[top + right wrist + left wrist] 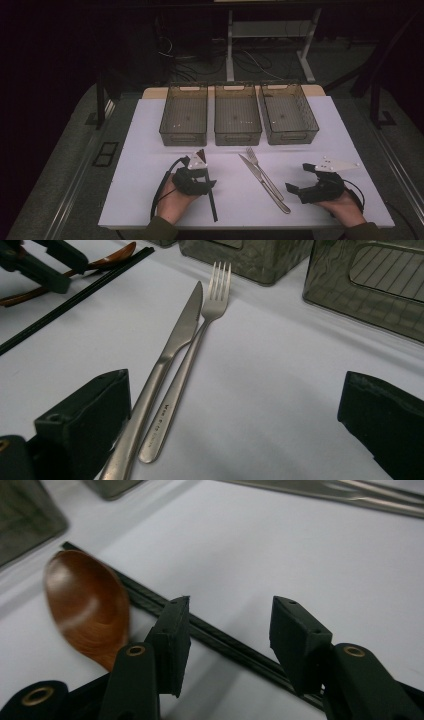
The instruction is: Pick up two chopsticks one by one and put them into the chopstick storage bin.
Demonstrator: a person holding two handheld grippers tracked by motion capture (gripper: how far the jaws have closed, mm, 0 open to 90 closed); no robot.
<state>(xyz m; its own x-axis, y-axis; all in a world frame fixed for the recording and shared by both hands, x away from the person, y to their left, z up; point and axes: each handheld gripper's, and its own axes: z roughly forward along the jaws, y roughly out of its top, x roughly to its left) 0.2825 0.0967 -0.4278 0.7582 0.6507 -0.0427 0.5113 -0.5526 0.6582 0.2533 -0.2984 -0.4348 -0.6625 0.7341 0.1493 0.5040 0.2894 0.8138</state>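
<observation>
1. My left gripper (227, 645) stands part open, gripping nothing; black chopsticks (210, 635) lie on the table under its gap
2. Glossy brown wooden spoon (87, 605) beside the chopsticks
3. My right gripper (235, 435) gapes wide, empty, near the smooth steel knife (170, 355) and fork (200, 335)

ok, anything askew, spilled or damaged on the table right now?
Nothing stands out. The three bins sit empty in a row, nothing spilled. Knife and fork lie side by side, intact. The wooden spoon rests beside the black chopsticks, which lie between the open left gripper jaws. Right gripper is open too.
</observation>
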